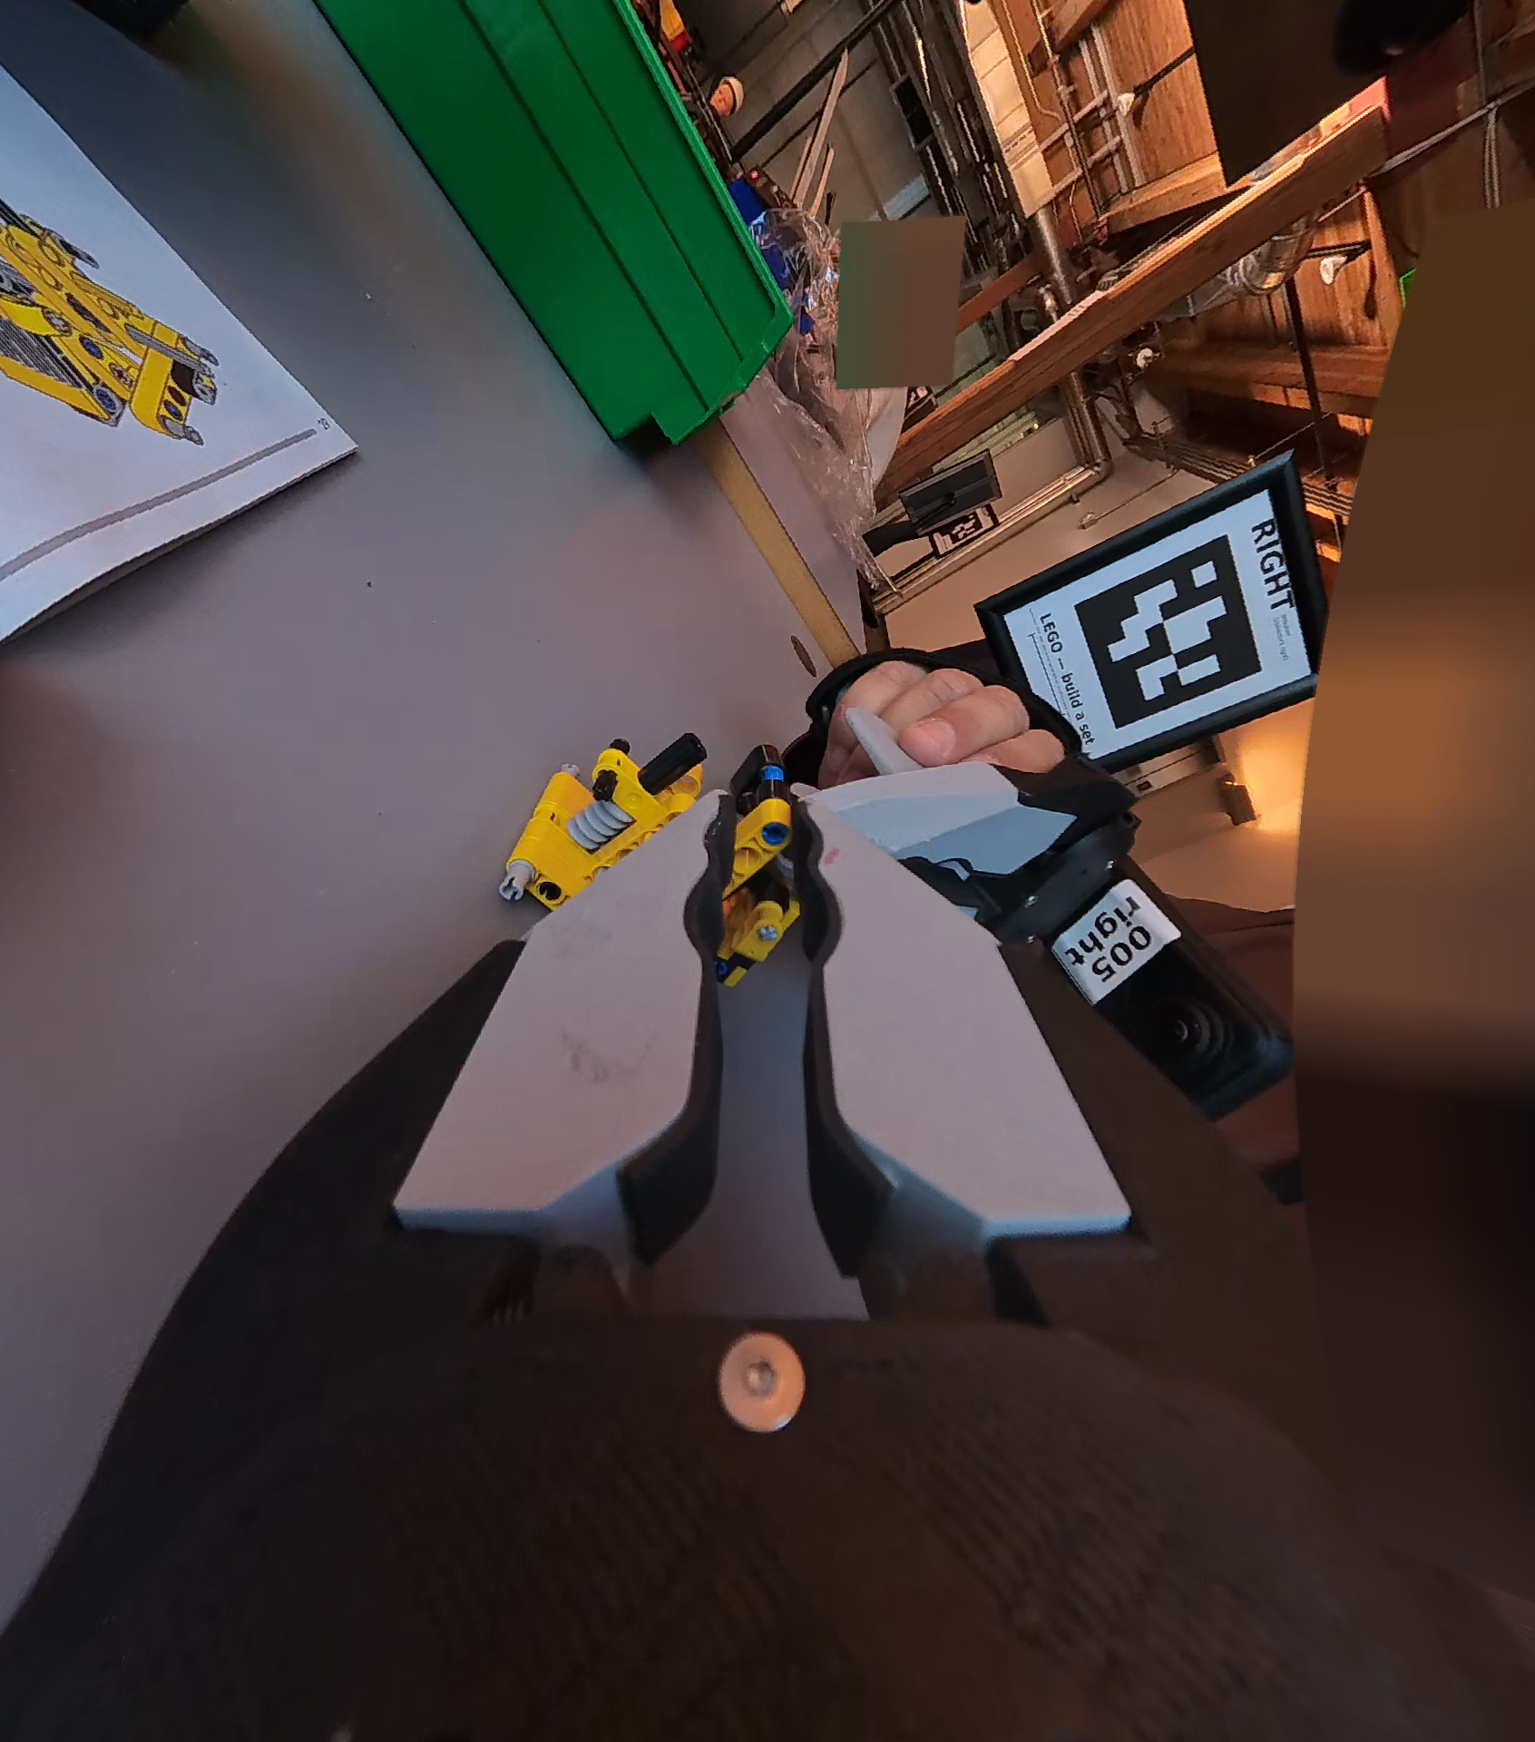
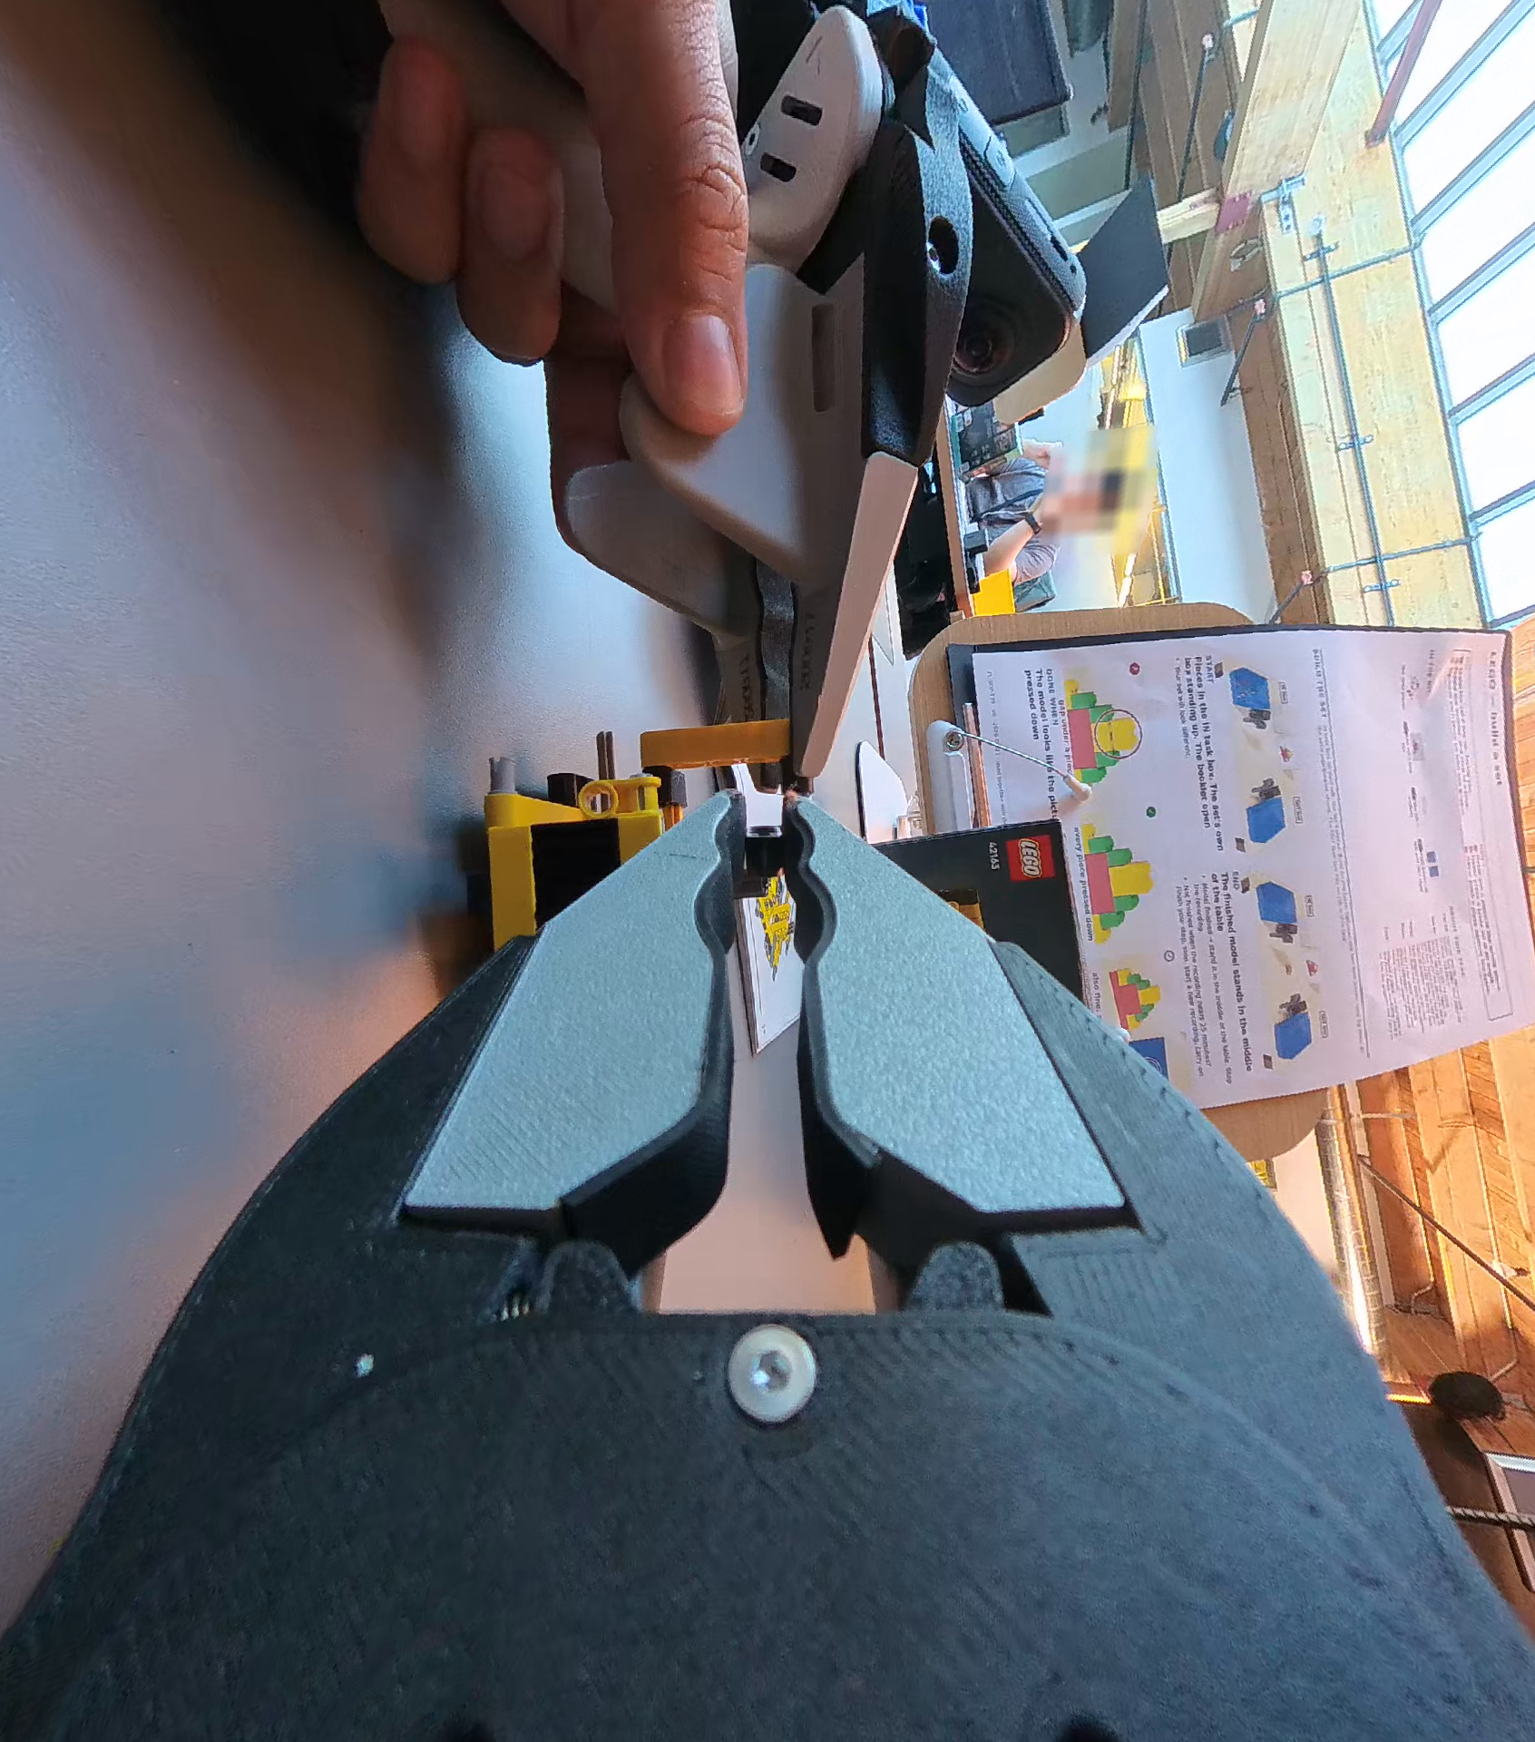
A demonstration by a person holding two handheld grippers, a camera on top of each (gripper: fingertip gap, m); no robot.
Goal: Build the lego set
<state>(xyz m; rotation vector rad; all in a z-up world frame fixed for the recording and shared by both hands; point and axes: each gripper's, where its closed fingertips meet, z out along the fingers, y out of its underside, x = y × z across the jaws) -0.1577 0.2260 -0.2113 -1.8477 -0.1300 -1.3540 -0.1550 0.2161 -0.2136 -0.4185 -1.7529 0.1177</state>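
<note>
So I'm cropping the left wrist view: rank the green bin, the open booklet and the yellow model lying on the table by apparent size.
1. Green bin and booklet: similar, both cut off, unranked.
2. Yellow model: clearly smallest.

Left gripper (image 1: 756, 829) fingers cover most of the small yellow assembly (image 1: 756, 881); grip contact unclear. Booklet (image 1: 66, 377) cut off at left edge. Right gripper (image 2: 759, 815) tips hide a dark piece (image 2: 762, 853), probably a pin.

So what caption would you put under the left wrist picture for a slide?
Left gripper closes on a small yellow Lego assembly above the grey table, another yellow assembly beside an open instruction booklet.
</note>
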